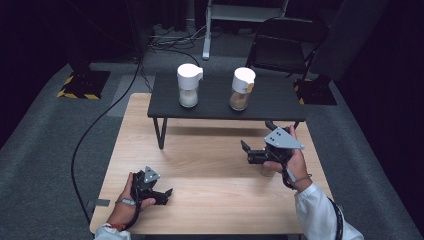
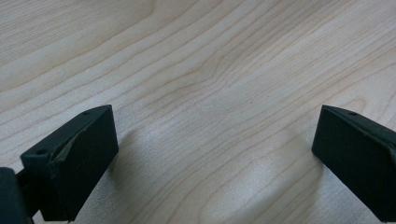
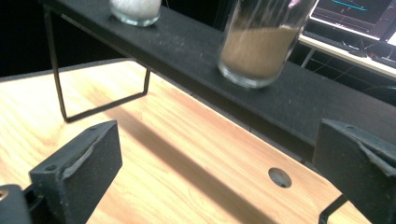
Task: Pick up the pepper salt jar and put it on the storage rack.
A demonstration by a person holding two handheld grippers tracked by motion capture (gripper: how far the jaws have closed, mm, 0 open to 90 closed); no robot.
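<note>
While unheld, brown jar beyond right hand-held gripper

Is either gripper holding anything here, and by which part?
Nothing is held: the left gripper and right gripper both stand open, with bare wooden table between their jaws.
</note>
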